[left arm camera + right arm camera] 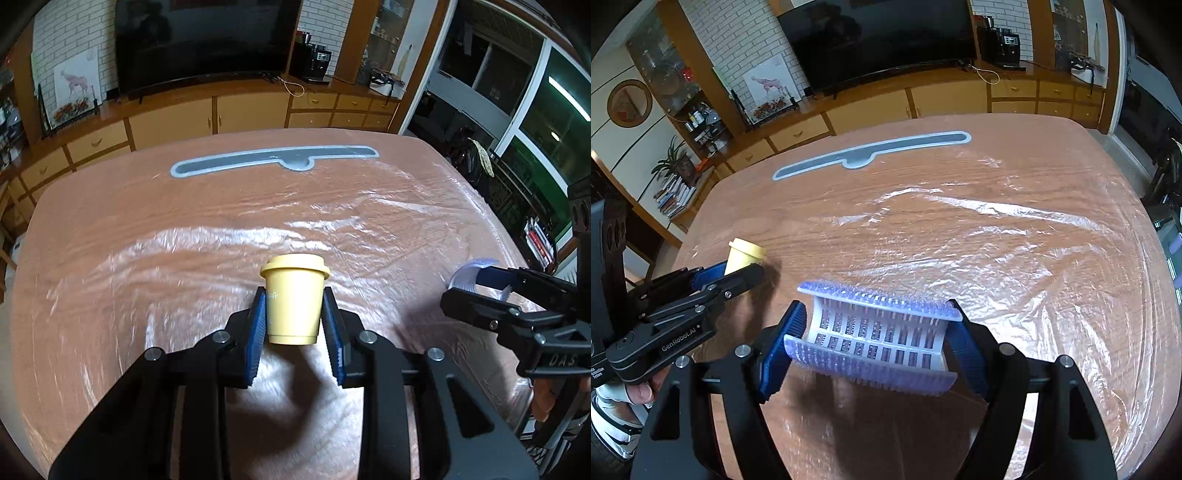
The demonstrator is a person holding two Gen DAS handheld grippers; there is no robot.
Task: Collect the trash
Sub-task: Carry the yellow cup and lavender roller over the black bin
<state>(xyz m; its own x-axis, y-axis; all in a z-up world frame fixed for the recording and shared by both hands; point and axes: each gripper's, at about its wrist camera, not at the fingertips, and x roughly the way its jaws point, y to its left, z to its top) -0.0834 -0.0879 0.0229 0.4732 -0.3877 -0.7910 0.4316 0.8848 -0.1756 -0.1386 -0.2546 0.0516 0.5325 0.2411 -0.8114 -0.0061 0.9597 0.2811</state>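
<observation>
Left wrist view: a small yellow cup (293, 301) is being squeezed between the blue pads of the left gripper (293, 325) and is being held just above the bench (110, 229). A bent see-through plastic piece (875, 334) is being pinched at its two ends by the right gripper (875, 341). Both bits of trash are being carried, it seems. Next, a bin is needed, but none is being shown. Only a grey strip (273, 158) is lying far back, so nothing is blocking the way.

One yellow cup (293, 301), one bent plastic tray (877, 334), one grey strip (275, 159)
</observation>
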